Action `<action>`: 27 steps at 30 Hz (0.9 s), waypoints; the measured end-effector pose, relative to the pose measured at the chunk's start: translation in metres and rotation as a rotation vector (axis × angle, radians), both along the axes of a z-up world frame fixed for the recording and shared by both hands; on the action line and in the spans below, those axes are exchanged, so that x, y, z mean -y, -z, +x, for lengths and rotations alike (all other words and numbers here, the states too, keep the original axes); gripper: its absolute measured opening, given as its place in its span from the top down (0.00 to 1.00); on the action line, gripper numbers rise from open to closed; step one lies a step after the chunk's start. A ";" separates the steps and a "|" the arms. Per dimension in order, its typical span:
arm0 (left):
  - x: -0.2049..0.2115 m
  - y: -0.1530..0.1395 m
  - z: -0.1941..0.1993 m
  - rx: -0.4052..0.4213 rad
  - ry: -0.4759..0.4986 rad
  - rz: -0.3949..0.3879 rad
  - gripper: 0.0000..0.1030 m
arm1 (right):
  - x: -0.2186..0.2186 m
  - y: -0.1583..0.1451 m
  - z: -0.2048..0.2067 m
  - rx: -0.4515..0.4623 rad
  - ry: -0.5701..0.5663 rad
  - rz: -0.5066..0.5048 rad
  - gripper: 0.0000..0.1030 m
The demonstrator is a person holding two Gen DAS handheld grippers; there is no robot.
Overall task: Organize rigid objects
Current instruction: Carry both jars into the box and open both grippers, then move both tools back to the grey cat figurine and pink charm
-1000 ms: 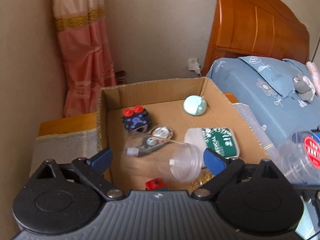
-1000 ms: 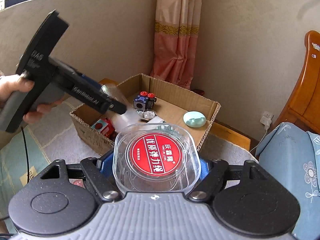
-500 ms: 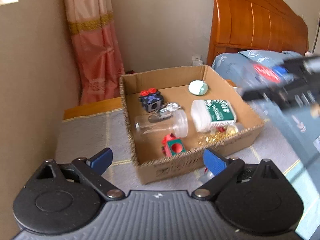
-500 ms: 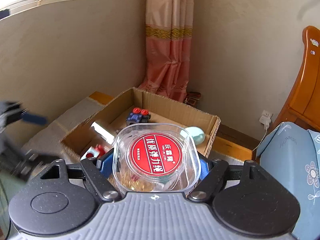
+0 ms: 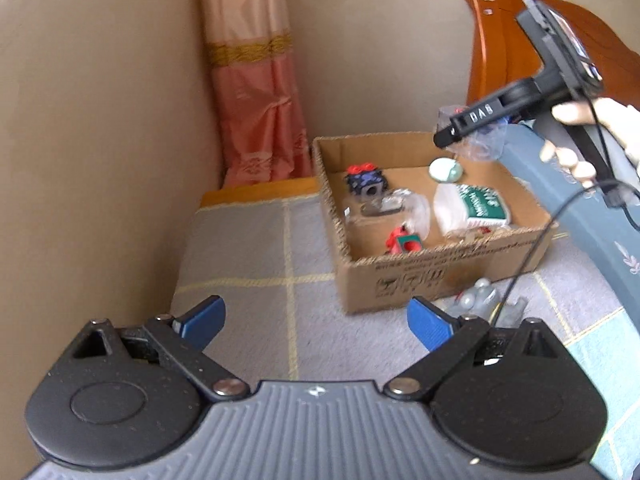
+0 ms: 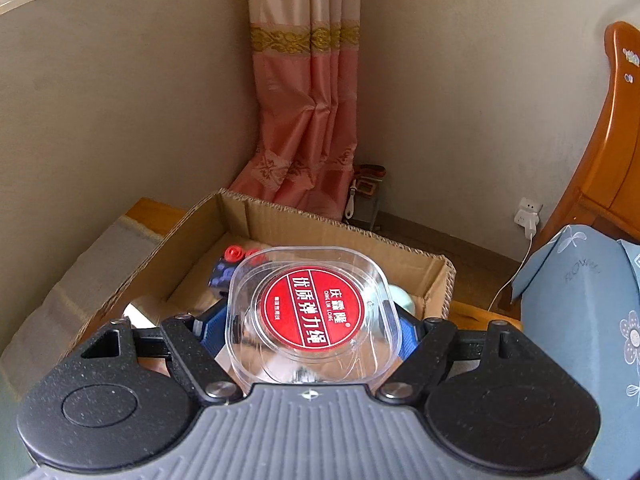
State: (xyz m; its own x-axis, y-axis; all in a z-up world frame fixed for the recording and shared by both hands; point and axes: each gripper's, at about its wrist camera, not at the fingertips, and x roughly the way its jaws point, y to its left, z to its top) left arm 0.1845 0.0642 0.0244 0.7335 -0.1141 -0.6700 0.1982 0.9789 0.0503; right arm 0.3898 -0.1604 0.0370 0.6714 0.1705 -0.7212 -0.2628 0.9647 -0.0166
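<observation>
A cardboard box (image 5: 440,272) stands on the grey blanket. It holds a dark cube with red knobs (image 5: 366,180), a clear plastic cup (image 5: 404,210), a mint round case (image 5: 445,169), a white-and-green tub (image 5: 472,208) and a red-and-green block (image 5: 404,242). My left gripper (image 5: 316,322) is open and empty, low and short of the box. My right gripper (image 6: 312,326) is shut on a clear plastic case with a red label (image 6: 314,314) and holds it above the box (image 6: 328,220). In the left wrist view the right gripper (image 5: 472,132) hovers over the box's far right corner.
Small clear items (image 5: 476,300) lie on the blanket in front of the box. A wall (image 5: 100,160) is close on the left. A pink curtain (image 6: 308,120) hangs in the corner. A wooden headboard (image 5: 520,40) and a blue pillow (image 6: 584,300) are on the right.
My left gripper has let go of the clear cup, which now lies in the box, and pulled back and away. My right gripper has carried the clear case over the box.
</observation>
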 end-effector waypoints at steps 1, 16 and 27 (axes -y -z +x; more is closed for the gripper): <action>-0.003 0.001 -0.002 -0.001 -0.015 0.008 0.06 | -0.002 0.001 0.004 -0.003 0.006 0.003 0.20; -0.011 0.008 -0.021 -0.015 -0.027 0.003 0.06 | -0.010 -0.013 -0.055 0.031 0.023 -0.014 0.02; -0.007 0.006 -0.044 -0.008 -0.002 0.009 0.06 | -0.024 0.003 -0.126 -0.043 0.037 -0.046 0.00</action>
State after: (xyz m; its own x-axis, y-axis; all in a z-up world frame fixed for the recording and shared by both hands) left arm 0.1404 0.0709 0.0180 0.7285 -0.1071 -0.6766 0.1970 0.9787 0.0571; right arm 0.2634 -0.1363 0.0343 0.6446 0.1123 -0.7562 -0.2286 0.9722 -0.0505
